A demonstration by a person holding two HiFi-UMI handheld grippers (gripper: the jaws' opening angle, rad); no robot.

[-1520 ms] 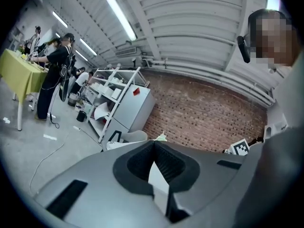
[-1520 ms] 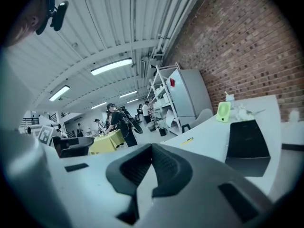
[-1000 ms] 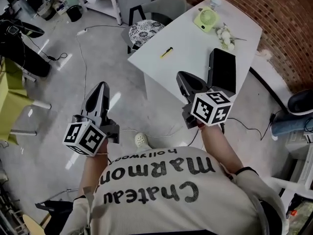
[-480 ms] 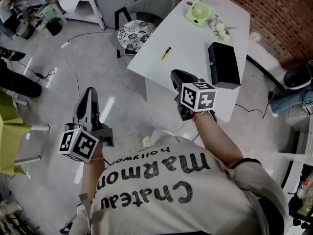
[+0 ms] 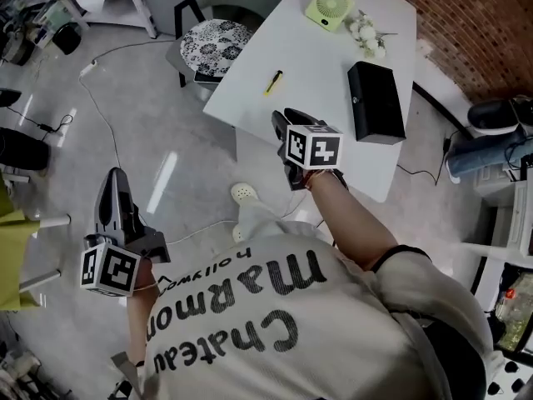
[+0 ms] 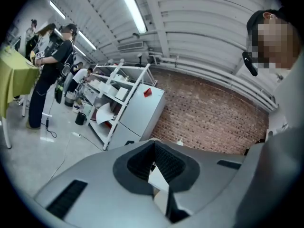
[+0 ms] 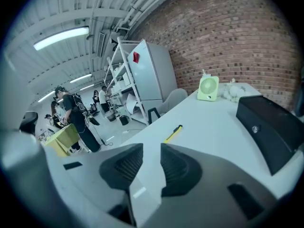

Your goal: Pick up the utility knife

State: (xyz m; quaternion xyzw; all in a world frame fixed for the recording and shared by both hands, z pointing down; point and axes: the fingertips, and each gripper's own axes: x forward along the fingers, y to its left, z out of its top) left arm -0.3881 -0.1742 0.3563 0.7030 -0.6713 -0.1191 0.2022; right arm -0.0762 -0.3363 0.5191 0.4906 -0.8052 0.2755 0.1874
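The utility knife (image 5: pixel 272 82) is a slim yellow-and-black tool lying on the white table (image 5: pixel 316 65) near its left edge; the right gripper view also shows the knife (image 7: pixel 173 133), ahead of the jaws. My right gripper (image 5: pixel 280 118) hovers over the table's near edge, short of the knife and pointing toward it. The right gripper (image 7: pixel 151 163) is open; its jaws have just been opening, with nothing between them. My left gripper (image 5: pixel 114 177) hangs over the floor far left of the table. The left gripper (image 6: pixel 153 148) is shut and empty.
A black box (image 5: pixel 375 102) lies on the table right of the knife, with a green fan (image 5: pixel 327 7) and white flowers (image 5: pixel 362 27) beyond. A cushioned chair (image 5: pixel 204 40) stands at the table's left. Cables (image 5: pixel 100 115) cross the floor. People (image 6: pixel 47 65) stand far off.
My right gripper has gone forward over the table edge, closer to the knife. The left gripper has dropped back to the lower left.
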